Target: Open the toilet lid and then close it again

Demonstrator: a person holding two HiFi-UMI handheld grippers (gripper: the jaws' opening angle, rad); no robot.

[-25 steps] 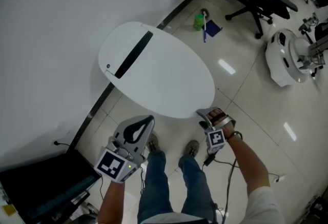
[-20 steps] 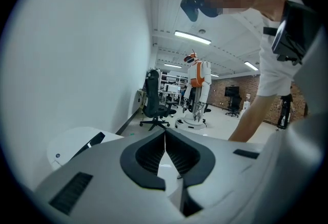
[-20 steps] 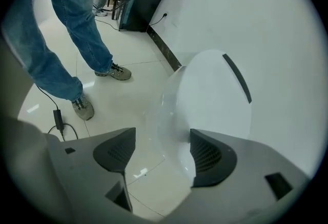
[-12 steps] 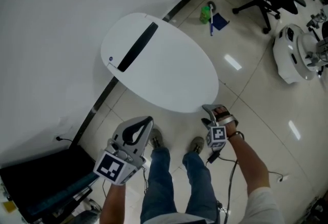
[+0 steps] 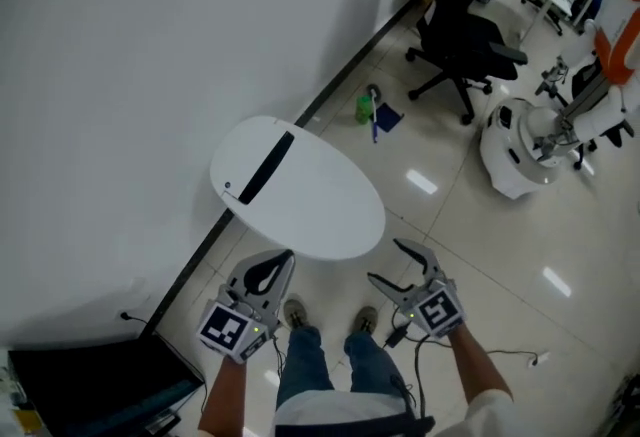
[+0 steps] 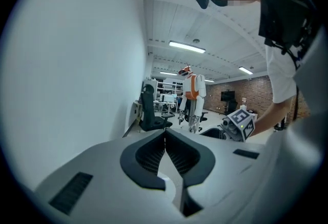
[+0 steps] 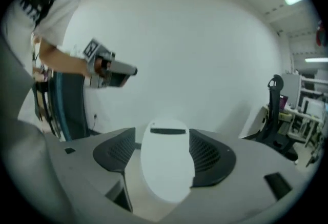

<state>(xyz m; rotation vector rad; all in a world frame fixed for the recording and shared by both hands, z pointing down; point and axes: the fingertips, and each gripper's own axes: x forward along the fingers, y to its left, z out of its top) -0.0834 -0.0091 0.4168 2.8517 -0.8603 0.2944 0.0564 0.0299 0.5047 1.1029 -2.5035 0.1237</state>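
The toilet's white oval lid (image 5: 300, 190) lies flat and closed against the white wall, with a black strip (image 5: 265, 168) near its hinge end. My right gripper (image 5: 386, 261) hovers open in front of the lid's front rim, clear of it, with nothing between its fingers. In the right gripper view the lid (image 7: 166, 166) shows between the spread jaws of my right gripper (image 7: 163, 136), farther off. My left gripper (image 5: 283, 258) is shut and empty, just in front of the lid's near-left edge. In the left gripper view, my left gripper (image 6: 165, 134) shows its fingertips meeting.
The person's legs and shoes (image 5: 300, 310) stand right before the toilet. A black office chair (image 5: 460, 25) and a white robot base (image 5: 520, 150) stand to the right. A green bottle (image 5: 365, 107) lies by the wall. A dark box (image 5: 90, 385) sits at the lower left.
Both grippers have risen away from the lid and the view has pulled back. The right gripper has left the lid's front rim and rolled over. The lid stays flat.
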